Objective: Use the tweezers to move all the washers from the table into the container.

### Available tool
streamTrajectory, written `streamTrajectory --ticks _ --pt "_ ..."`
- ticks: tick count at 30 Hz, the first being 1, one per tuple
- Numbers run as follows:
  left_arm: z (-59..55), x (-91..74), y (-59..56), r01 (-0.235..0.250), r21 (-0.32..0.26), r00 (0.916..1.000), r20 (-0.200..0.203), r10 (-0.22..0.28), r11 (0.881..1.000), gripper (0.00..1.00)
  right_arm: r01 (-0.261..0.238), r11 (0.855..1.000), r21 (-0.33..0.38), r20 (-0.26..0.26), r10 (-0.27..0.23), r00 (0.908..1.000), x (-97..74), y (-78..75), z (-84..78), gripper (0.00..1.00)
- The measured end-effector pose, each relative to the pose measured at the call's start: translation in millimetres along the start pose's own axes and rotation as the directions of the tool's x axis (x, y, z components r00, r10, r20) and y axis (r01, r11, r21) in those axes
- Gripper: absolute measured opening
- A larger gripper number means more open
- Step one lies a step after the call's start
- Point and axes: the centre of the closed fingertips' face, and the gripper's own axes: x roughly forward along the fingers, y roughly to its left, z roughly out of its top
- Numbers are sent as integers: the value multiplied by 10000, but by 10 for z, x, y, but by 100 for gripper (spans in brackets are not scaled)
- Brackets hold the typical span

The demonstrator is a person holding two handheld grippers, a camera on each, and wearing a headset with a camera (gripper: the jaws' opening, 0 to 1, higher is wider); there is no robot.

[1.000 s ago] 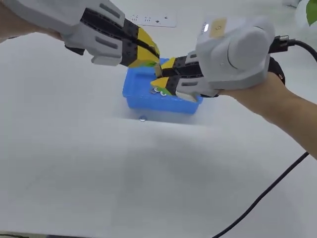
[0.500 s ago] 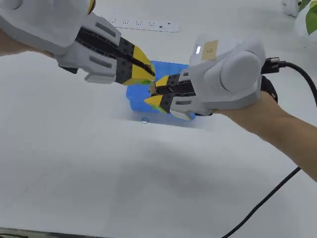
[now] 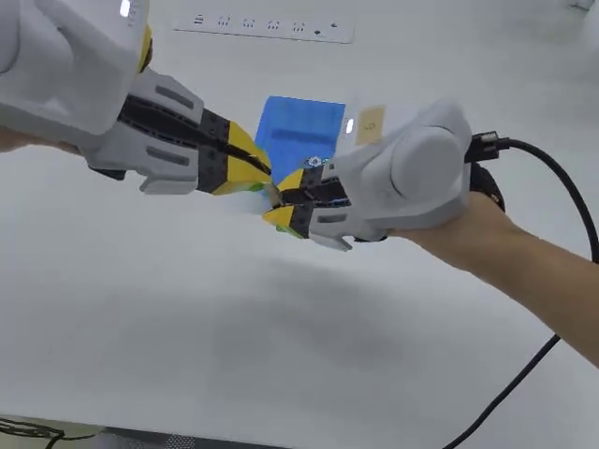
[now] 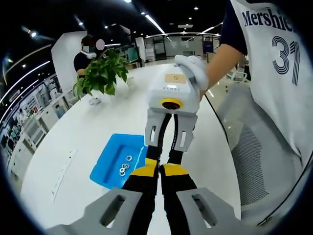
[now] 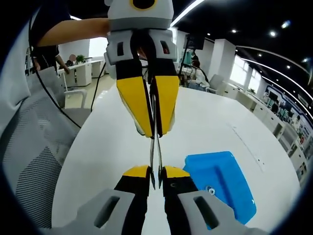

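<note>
Two hand-held grippers meet tip to tip above a white worktop (image 3: 187,318), with thin metal tweezers (image 5: 154,147) running between them. My left hand-held gripper (image 5: 155,132) has its yellow jaws pinched almost together on the tweezers. My right hand-held gripper (image 5: 156,174) has its jaws narrowed to a slim gap with the blades inside. I cannot tell whether it is pressing on them.

The blue container (image 5: 225,171) sits on the worktop just beyond the jaws, and a few washers (image 4: 125,166) lie inside it.

I judge this to be a re-grip of the tweezers between pick-ups. The next move calls for settling the hold, then lowering the tips to any washer left on the worktop.
</note>
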Motion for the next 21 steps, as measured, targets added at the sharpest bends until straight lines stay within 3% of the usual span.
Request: streamTrajectory --ticks 6,15,21 --pt "-93 96 8 131 -196 9998 -162 -134 9997 6 -125 9997 212 57 124 9999 84 -13 -99 11" --pt "-162 199 188 12 -152 9997 -250 -16 9999 6 135 9997 225 -156 -131 9998 156 -210 -183 11" --pt "-197 249 248 -2 -147 9996 -287 -2 9999 6 271 9989 383 -218 -263 9994 201 -264 -229 11"
